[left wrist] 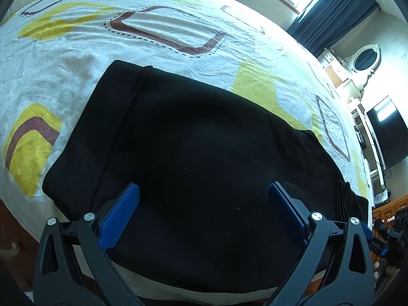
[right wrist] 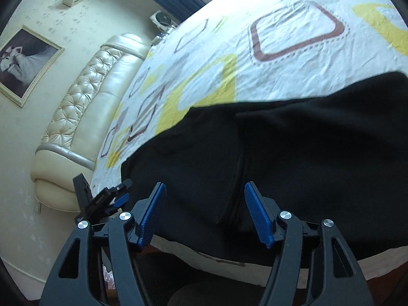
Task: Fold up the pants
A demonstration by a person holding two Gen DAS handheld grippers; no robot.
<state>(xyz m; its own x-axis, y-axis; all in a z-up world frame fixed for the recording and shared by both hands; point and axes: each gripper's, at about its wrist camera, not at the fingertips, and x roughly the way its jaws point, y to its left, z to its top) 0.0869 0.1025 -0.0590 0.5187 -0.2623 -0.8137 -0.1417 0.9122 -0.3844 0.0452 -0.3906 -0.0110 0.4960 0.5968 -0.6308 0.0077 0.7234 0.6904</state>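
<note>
Pants (left wrist: 193,158) lie on the bed (left wrist: 153,48), near its front edge, already gathered into a compact black block with a doubled edge showing along one side, so I judge the main folds done. What may be left is one more fold or a bit of squaring up; I can't tell the layer count, the cloth is too dark. My left gripper (left wrist: 204,211) hangs just above the near part of the block, jaws spread wide, blue pads to either side of bare fabric, nothing pinched. My right gripper (right wrist: 205,211) sits at the other end, over the near edge where a seam or fold line runs up between the fingers; its jaws stand well apart too, and the pads press on nothing that I can see. So both hands empty, and the pants rest free on the patterned sheet (right wrist: 293,63), directly ahead of and below both sets of fingers.
</note>
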